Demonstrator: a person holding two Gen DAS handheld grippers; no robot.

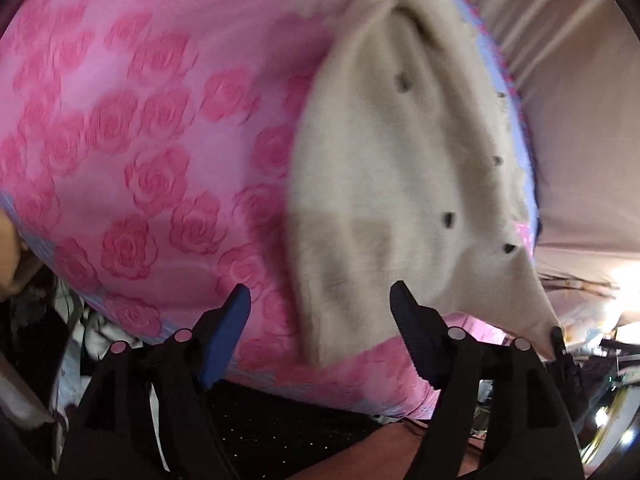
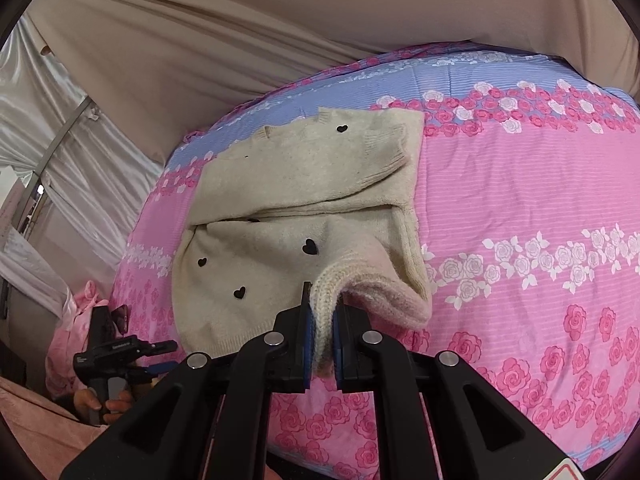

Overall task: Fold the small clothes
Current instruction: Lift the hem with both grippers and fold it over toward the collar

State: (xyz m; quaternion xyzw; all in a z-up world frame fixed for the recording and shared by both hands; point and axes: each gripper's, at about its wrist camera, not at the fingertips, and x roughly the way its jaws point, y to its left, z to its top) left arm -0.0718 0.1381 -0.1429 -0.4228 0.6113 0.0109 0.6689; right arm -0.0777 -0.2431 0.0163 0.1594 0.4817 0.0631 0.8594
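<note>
Pink rose-print bedding (image 2: 520, 184) with blue bands covers the bed, and on it lies a cream knit sweater (image 2: 288, 208) dotted with small black hearts, partly folded with a sleeve laid across its chest. Angled steeply down at the bed's near edge, the right gripper (image 2: 320, 332) has its jaws pinched tight on the sweater's ribbed hem, lifting that corner in a small peak. To its left the left gripper (image 1: 320, 300), held in a hand (image 2: 108, 400) and also tilted downward, has its jaws spread wide with nothing between them, just short of the sweater's near edge.
</note>
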